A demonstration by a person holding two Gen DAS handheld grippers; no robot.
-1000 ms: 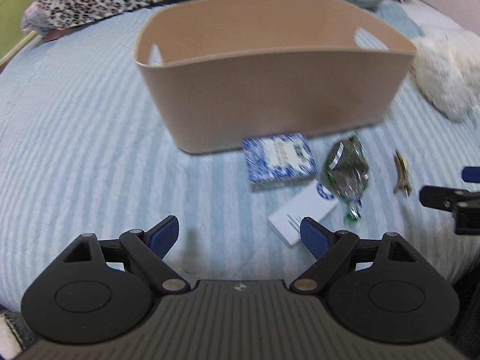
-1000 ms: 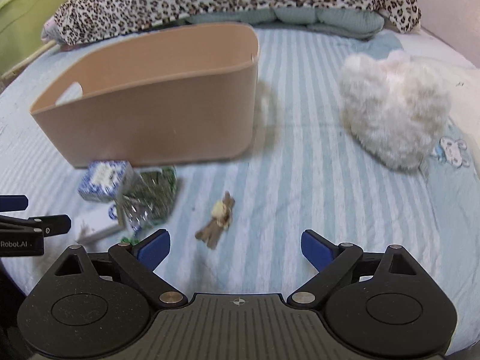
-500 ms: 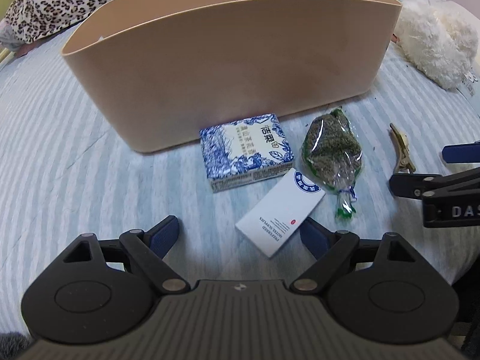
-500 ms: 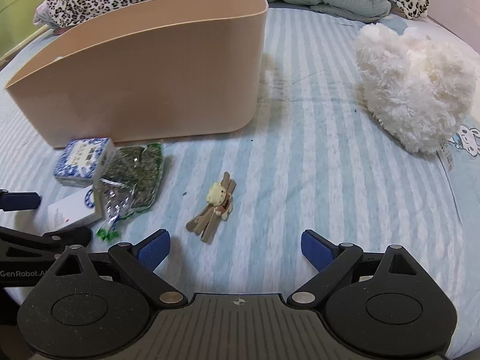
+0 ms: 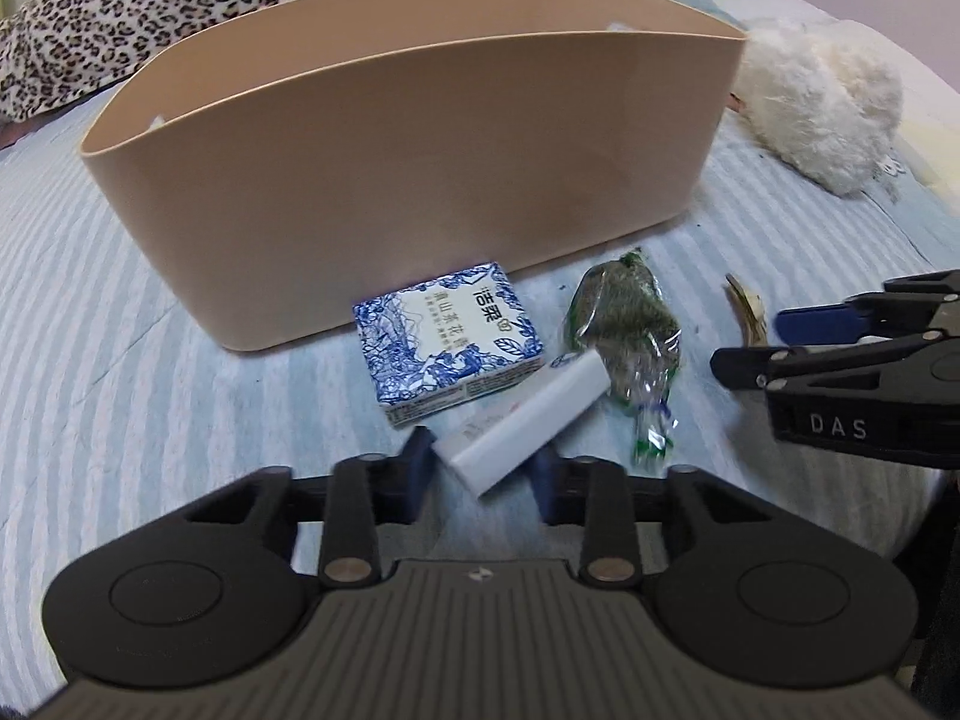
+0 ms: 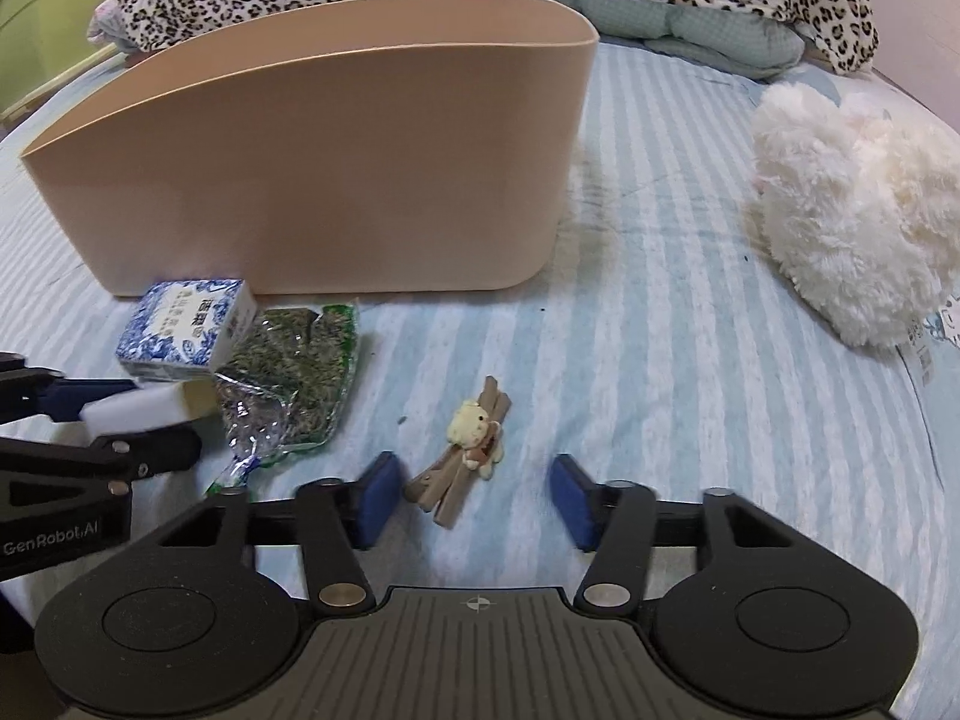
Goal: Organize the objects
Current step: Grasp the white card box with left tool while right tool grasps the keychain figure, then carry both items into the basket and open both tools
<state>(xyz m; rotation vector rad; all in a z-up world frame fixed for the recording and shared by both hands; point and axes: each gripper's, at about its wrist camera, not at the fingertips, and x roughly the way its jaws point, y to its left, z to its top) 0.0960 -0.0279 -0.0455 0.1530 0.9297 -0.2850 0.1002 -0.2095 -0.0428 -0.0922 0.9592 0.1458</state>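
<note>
On the bed, the beige storage bin (image 5: 420, 180) stood as the landmark. Just in front of it lay the blue-and-white tissue pack (image 5: 447, 339). The left gripper (image 5: 483, 459) had closed on the white box (image 5: 525, 420), pinching its near end, presumably to carry it into the bin. To the right of that lay the bag of dried herbs (image 5: 624, 324). Further right, the right gripper (image 6: 471, 495) was open, its fingers either side of the bear hair clip (image 6: 465, 450), seemingly lined up to grasp.
</note>
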